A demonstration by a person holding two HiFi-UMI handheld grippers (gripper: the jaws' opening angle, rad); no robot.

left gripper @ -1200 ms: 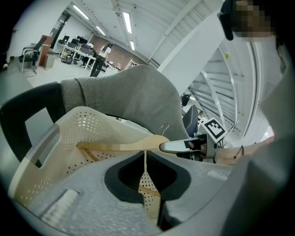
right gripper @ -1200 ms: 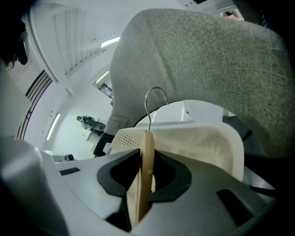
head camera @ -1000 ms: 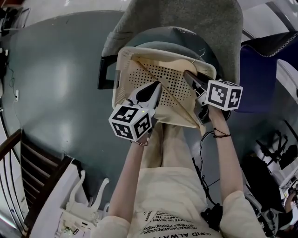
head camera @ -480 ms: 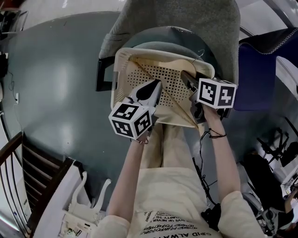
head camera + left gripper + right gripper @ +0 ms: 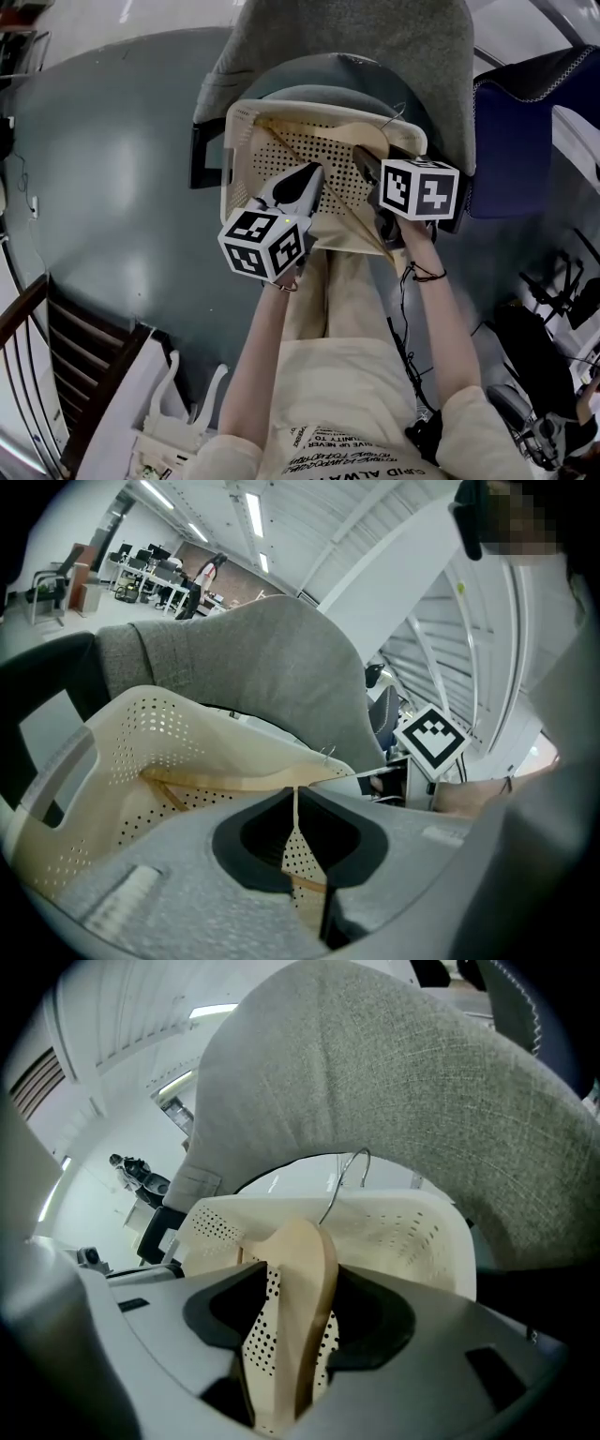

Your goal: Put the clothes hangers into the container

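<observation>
Head view: right tool (image 5: 364, 159), just opening, lets the hanger (image 5: 302, 1279) between its jaws rest in the basket (image 5: 228, 178). Left tool (image 5: 309, 173) is closed, empty.

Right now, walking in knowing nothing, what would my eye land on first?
A cream perforated basket sits on a grey chair, with wooden hangers inside. Two grippers bearing black-and-white marker cubes hover over it: the left gripper shut, the right gripper with jaws that have just been opening around one hanger.
</observation>
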